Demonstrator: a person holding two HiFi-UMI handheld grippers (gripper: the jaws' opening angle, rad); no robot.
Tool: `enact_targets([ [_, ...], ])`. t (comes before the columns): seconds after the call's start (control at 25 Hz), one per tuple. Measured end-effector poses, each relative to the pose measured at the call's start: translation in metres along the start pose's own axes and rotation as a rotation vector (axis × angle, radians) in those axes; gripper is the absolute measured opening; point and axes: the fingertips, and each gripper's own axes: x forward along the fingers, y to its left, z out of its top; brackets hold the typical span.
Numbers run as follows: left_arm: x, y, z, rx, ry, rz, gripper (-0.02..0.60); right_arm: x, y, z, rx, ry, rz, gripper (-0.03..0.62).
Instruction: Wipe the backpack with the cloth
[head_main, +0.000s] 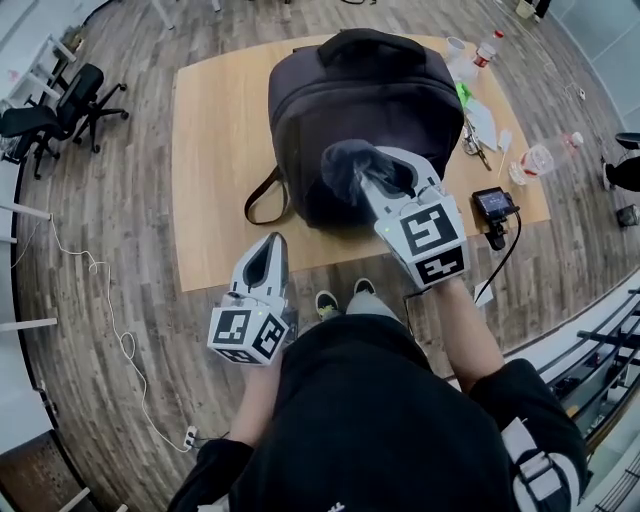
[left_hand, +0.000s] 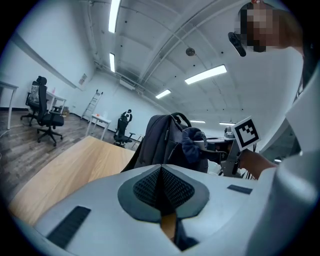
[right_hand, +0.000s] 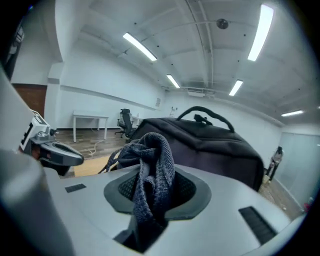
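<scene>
A dark backpack (head_main: 360, 110) lies on the light wooden table (head_main: 215, 150); it also shows in the left gripper view (left_hand: 160, 142) and the right gripper view (right_hand: 215, 145). My right gripper (head_main: 372, 172) is shut on a dark grey-blue cloth (head_main: 345, 165), bunched between its jaws (right_hand: 150, 175), and hovers over the backpack's near end. My left gripper (head_main: 268, 258) is shut and empty, held off the table's near edge, left of the backpack. In the left gripper view the cloth (left_hand: 192, 142) hangs beside the backpack.
Plastic bottles (head_main: 545, 155), a cup (head_main: 455, 47), papers and small tools lie along the table's right side, with a small black device (head_main: 495, 205) at its corner. Office chairs (head_main: 50, 115) stand far left. A white cable (head_main: 110, 320) trails on the wooden floor.
</scene>
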Motion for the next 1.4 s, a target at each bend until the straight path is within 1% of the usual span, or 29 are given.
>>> enact_targets([
  [0.08,0.002,-0.001,0.002,0.002,0.0,-0.012,0.014,-0.013,-0.036,-0.01,-0.014,0.04,-0.118,0.109],
  [0.2,0.004,-0.002,0.006,0.008,-0.004,-0.028,0.014,-0.04,-0.097,-0.021,-0.116,0.109,-0.373,0.107],
  [0.24,0.005,-0.002,0.006,0.009,-0.005,-0.03,0.014,-0.047,-0.112,-0.023,-0.143,0.126,-0.434,0.107],
  [0.28,0.005,-0.002,0.007,0.009,-0.006,-0.032,0.014,-0.05,-0.12,-0.023,-0.152,0.135,-0.468,0.107],
  [0.36,0.006,-0.001,0.009,0.009,-0.009,-0.036,0.014,-0.044,-0.121,-0.016,-0.166,0.138,-0.488,0.106],
  [0.4,0.005,-0.001,0.011,0.009,-0.01,-0.036,0.014,-0.036,-0.115,-0.01,-0.18,0.134,-0.483,0.103],
  [0.44,0.003,0.0,0.012,0.009,-0.013,-0.034,0.014,-0.026,-0.105,-0.003,-0.182,0.124,-0.459,0.1],
  [0.6,-0.012,0.008,0.01,-0.006,-0.025,0.006,0.014,0.024,-0.047,0.033,-0.081,0.037,-0.243,0.095],
  [0.68,-0.021,0.015,0.011,-0.015,-0.036,0.038,0.014,0.04,-0.016,0.056,-0.063,-0.008,-0.163,0.094],
  [0.72,-0.026,0.019,0.013,-0.018,-0.042,0.053,0.014,0.045,-0.004,0.066,-0.076,-0.021,-0.145,0.091],
  [0.8,-0.033,0.026,0.015,-0.02,-0.05,0.08,0.014,0.05,0.007,0.076,-0.123,-0.032,-0.145,0.089],
  [0.88,-0.036,0.032,0.014,-0.022,-0.049,0.1,0.014,0.05,0.007,0.074,-0.145,-0.03,-0.132,0.089],
  [0.92,-0.036,0.032,0.013,-0.023,-0.046,0.105,0.014,0.049,0.004,0.07,-0.177,-0.014,-0.13,0.089],
  [1.0,-0.032,0.028,0.011,-0.022,-0.042,0.099,0.014,0.044,-0.009,0.051,-0.286,0.045,-0.155,0.089],
  [1.08,-0.026,0.02,0.009,-0.012,-0.037,0.076,0.014,0.032,-0.035,0.025,-0.383,0.11,-0.221,0.089],
  [1.12,-0.022,0.015,0.008,-0.007,-0.033,0.06,0.014,0.021,-0.052,0.013,-0.408,0.134,-0.269,0.091],
  [1.16,-0.018,0.01,0.006,-0.002,-0.027,0.044,0.014,0.007,-0.071,0.003,-0.414,0.149,-0.325,0.091],
  [1.24,-0.008,-0.001,0.005,0.006,-0.015,0.011,0.014,-0.025,-0.106,-0.008,-0.389,0.154,-0.433,0.091],
  [1.32,0.0,-0.013,0.004,0.016,-0.005,-0.022,0.014,-0.049,-0.122,-0.011,-0.358,0.148,-0.494,0.091],
  [1.4,0.005,-0.021,0.005,0.023,0.0,-0.044,0.014,-0.055,-0.123,-0.013,-0.383,0.163,-0.528,0.091],
])
